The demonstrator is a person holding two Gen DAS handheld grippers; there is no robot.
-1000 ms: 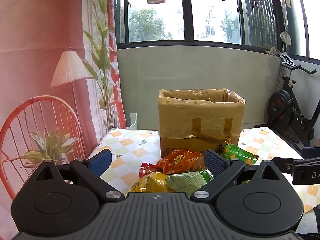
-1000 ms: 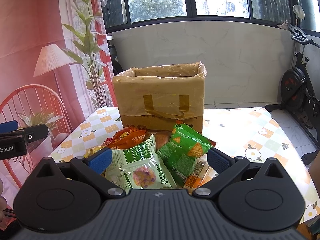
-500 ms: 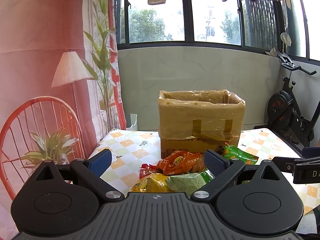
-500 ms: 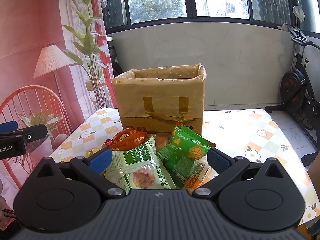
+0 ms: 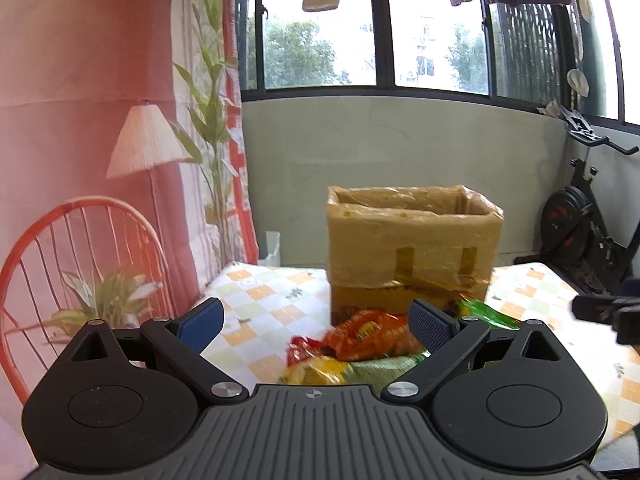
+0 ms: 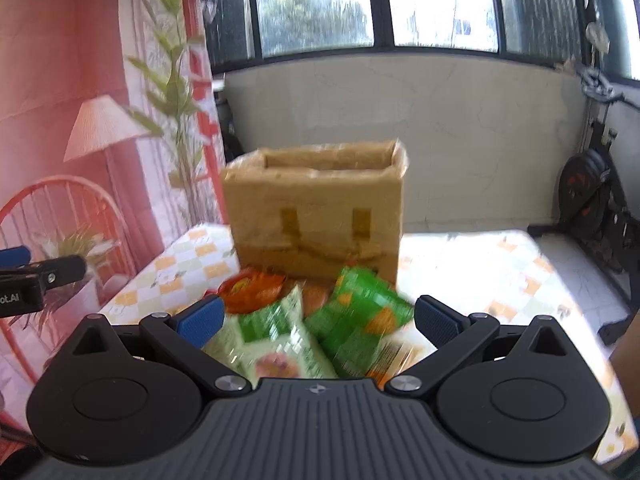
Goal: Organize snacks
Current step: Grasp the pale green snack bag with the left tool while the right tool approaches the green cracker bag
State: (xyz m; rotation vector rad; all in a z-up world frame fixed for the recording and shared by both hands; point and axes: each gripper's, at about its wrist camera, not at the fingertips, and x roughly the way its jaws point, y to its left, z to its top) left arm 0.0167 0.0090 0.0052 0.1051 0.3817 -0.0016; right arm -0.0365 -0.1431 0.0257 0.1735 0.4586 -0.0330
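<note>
Holding both grippers spread wide and empty, I hover my left gripper (image 5: 316,320) and my right gripper (image 6: 318,316) above a heap of snack packets on the checked counter (image 5: 256,304). An orange packet (image 5: 368,338), a yellow packet (image 5: 316,372), a pale green packet (image 6: 272,340) and a bright green packet (image 6: 360,312) lie piled together just in front of an open, tape-wrapped cardboard box (image 6: 316,216).
</note>
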